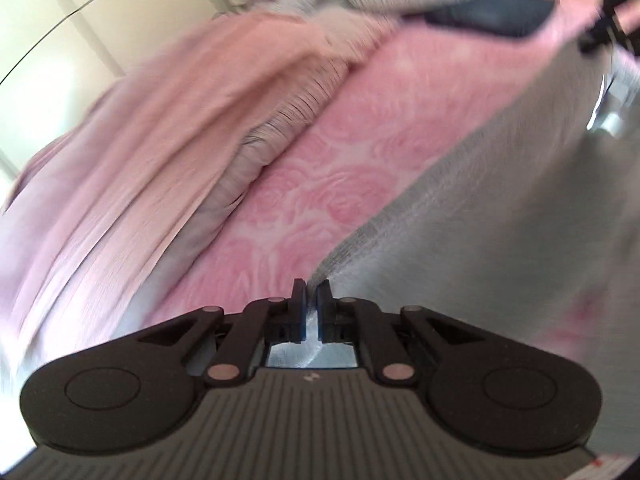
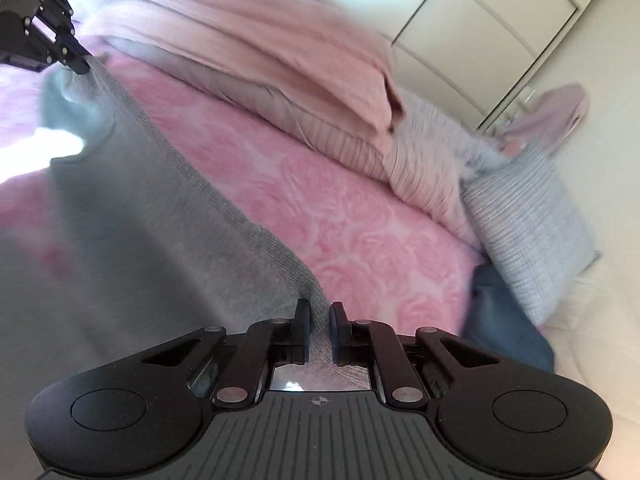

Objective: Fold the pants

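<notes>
Both views motion-blurred. Left gripper [image 1: 311, 300] clamped on an edge of the grey pants [image 1: 500, 220], fabric pinched between its nearly closed jaws. Right gripper [image 2: 319, 320] likewise clamped on the pants' ribbed edge, grey cloth filling the narrow gap between its fingers. In the right wrist view the left gripper appears top left, its tip gripping another part of the same edge, so the pants hang stretched between the two grippers, lifted over the near part of the bed. Beneath and beyond: pink rose-patterned bedspread [image 1: 344, 176]. At the bed's far edge, a heaped pink blanket [image 2: 248, 36] over a striped pillow [image 2: 420, 160]. Blue-grey striped pillow [image 2: 528, 216] at one far corner, dark blue cloth [image 2: 504, 320] just beside it. Farthest: white wardrobe doors [image 2: 480, 12].
</notes>
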### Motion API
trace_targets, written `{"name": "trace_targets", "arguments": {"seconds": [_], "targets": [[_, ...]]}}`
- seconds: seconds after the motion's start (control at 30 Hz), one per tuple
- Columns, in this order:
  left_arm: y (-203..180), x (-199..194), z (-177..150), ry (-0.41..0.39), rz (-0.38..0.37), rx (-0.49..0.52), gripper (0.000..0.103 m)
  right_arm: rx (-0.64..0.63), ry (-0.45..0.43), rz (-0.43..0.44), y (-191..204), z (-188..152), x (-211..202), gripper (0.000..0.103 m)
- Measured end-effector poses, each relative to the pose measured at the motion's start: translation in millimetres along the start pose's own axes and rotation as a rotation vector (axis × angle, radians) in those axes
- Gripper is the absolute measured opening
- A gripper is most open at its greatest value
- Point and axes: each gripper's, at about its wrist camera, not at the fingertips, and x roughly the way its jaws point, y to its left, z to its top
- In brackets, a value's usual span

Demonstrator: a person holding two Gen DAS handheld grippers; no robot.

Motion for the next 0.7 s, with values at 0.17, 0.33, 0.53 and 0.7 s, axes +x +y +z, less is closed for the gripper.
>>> {"name": "trace_targets", "arguments": {"seconds": [0.17,0.33,0.53,0.7], "targets": [[-32,-111,-61,0.150,-0.090,-0.273,0.004,0.052,0.201,0.099,68,-47,-89,0.007],[-86,-134,-136,0.445,-0.206,-0.433,0.008,0.345,0.565,0.201,95,-103,-95,0.009],[-69,-150,-151,0.437,-0.181,-0.559,0.014,1.091,0.449,0.016,2,-156,-111,0.046],[-35,-143,-147,0.367,-0.079,-0.710,0.024,1.631,0.169,-0.117,-69,-213,-112,0.046]]}}
